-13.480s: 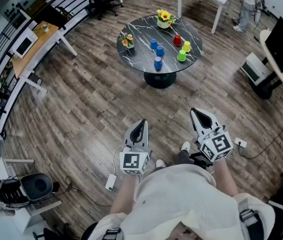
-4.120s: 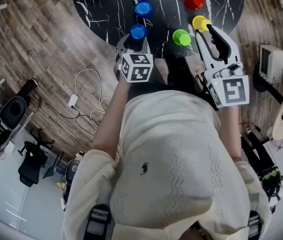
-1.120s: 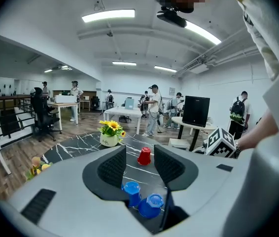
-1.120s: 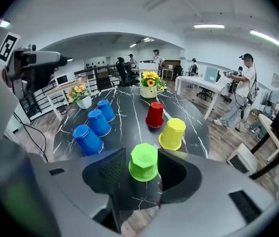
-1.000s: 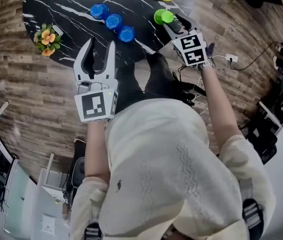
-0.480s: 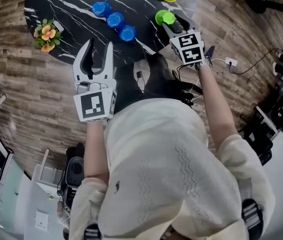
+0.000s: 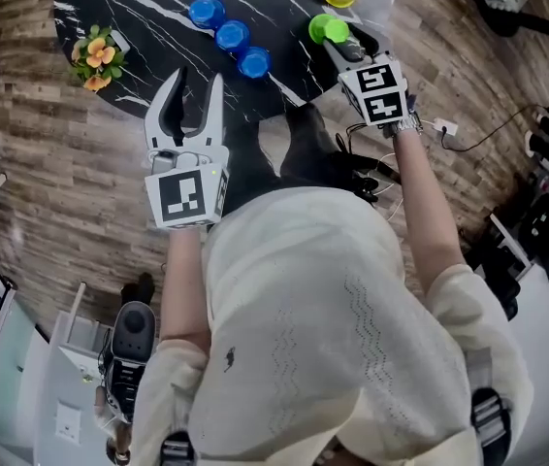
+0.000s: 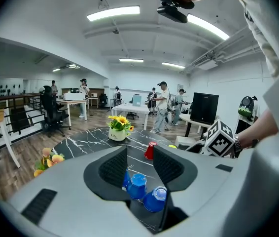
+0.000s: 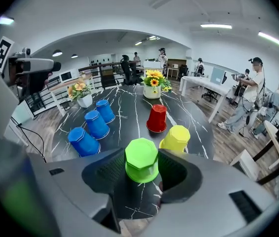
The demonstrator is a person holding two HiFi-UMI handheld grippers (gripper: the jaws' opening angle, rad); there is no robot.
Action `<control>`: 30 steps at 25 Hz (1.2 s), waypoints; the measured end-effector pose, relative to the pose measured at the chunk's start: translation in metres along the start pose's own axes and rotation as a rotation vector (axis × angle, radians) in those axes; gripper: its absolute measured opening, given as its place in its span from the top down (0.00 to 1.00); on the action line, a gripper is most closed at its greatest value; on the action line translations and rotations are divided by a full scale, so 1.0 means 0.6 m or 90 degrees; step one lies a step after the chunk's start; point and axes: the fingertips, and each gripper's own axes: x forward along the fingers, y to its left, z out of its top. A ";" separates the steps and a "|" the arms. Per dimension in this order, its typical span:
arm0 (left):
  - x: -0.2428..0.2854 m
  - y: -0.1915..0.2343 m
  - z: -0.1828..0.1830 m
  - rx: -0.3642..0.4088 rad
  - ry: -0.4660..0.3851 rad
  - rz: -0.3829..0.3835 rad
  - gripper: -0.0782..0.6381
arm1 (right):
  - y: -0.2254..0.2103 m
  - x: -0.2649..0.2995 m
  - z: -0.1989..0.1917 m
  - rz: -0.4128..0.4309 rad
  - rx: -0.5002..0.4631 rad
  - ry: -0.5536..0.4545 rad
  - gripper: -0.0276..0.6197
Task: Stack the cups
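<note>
**Mia:** Where is the green cup (image 9: 141, 160)?

**Tom:** It stands upside down on the black surface (image 7: 148, 8), near the edge by the person. It is right between the two jaws of the right tongs (image 9: 140, 171).

**Mia:** Are those tongs squeezing it?

**Tom:** No. They are spread apart, with one jaw on each side of the cup, very close to it. I cannot tell if they touch it.

**Mia:** And the left tongs (image 7: 197, 90)?

**Tom:** They are spread wide too, with nothing in them. They are up in the air by the rim of the surface and point at the blue cups (image 9: 96, 124).

**Mia:** How many blue ones?

**Tom:** Three. They stand in a slanted row, close to each other, all upside down.

**Mia:** What else is there?

**Tom:** A yellow cup (image 9: 176, 138) is just beside the green one. A red cup (image 9: 156, 118) is a bit farther back. Both are upside down, and each cup stands alone. A white pot of yellow flowers (image 9: 152, 85) is at the far side. A little bunch of orange flowers (image 7: 97, 56) is at the left rim.
</note>
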 end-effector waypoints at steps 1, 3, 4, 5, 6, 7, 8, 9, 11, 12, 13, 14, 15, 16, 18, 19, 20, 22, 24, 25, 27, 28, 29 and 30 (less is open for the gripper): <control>-0.001 0.002 0.001 -0.002 -0.002 0.003 0.64 | 0.000 -0.001 0.008 0.003 -0.003 -0.001 0.62; -0.004 0.006 0.003 -0.005 -0.006 0.008 0.64 | 0.003 -0.004 0.028 0.009 -0.011 -0.008 0.62; -0.006 0.008 0.003 -0.006 -0.006 0.012 0.64 | 0.005 -0.006 0.039 0.011 -0.018 -0.012 0.62; -0.009 0.011 0.002 -0.008 -0.006 0.016 0.64 | 0.008 -0.008 0.050 0.012 -0.026 -0.017 0.62; -0.012 0.014 0.002 -0.009 -0.008 0.019 0.64 | 0.012 -0.010 0.062 0.014 -0.035 -0.022 0.62; -0.015 0.017 0.002 -0.011 -0.011 0.022 0.64 | 0.016 -0.011 0.074 0.017 -0.042 -0.028 0.62; -0.019 0.020 0.002 -0.011 -0.015 0.025 0.64 | 0.020 -0.011 0.084 0.021 -0.046 -0.034 0.62; -0.023 0.024 0.000 -0.012 -0.017 0.030 0.64 | 0.025 -0.009 0.093 0.025 -0.050 -0.039 0.62; -0.032 0.032 0.000 -0.016 -0.020 0.042 0.64 | 0.032 -0.006 0.109 0.031 -0.058 -0.044 0.62; -0.037 0.035 -0.001 -0.018 -0.021 0.047 0.64 | 0.036 -0.005 0.115 0.034 -0.064 -0.046 0.62; -0.042 0.039 -0.002 -0.020 -0.022 0.052 0.64 | 0.041 -0.004 0.121 0.037 -0.070 -0.047 0.62; -0.048 0.043 -0.003 -0.021 -0.023 0.057 0.64 | 0.046 -0.004 0.128 0.040 -0.077 -0.048 0.62; -0.054 0.048 -0.004 -0.024 -0.023 0.063 0.64 | 0.051 -0.004 0.133 0.042 -0.084 -0.049 0.62; -0.060 0.052 -0.005 -0.026 -0.025 0.070 0.64 | 0.057 -0.003 0.139 0.045 -0.091 -0.050 0.62; -0.072 0.060 -0.007 -0.030 -0.028 0.083 0.65 | 0.067 -0.004 0.151 0.051 -0.106 -0.053 0.62; -0.078 0.064 -0.007 -0.032 -0.029 0.090 0.66 | 0.072 -0.004 0.158 0.055 -0.113 -0.054 0.62; -0.084 0.067 -0.007 -0.035 -0.029 0.097 0.66 | 0.077 -0.005 0.165 0.060 -0.119 -0.055 0.62; -0.097 0.073 -0.007 -0.039 -0.032 0.108 0.67 | 0.089 -0.006 0.179 0.069 -0.128 -0.056 0.62; -0.111 0.080 -0.009 -0.045 -0.033 0.120 0.67 | 0.104 -0.006 0.194 0.081 -0.140 -0.059 0.62; -0.117 0.083 -0.011 -0.047 -0.035 0.126 0.68 | 0.113 -0.005 0.202 0.088 -0.146 -0.062 0.62; -0.128 0.090 -0.015 -0.050 -0.039 0.137 0.69 | 0.131 -0.003 0.217 0.103 -0.161 -0.066 0.62; -0.134 0.094 -0.018 -0.052 -0.038 0.144 0.70 | 0.140 -0.001 0.224 0.110 -0.169 -0.067 0.62; -0.140 0.098 -0.020 -0.056 -0.038 0.152 0.70 | 0.150 0.001 0.231 0.117 -0.177 -0.069 0.62; -0.147 0.102 -0.022 -0.059 -0.039 0.161 0.71 | 0.160 0.003 0.236 0.123 -0.185 -0.070 0.62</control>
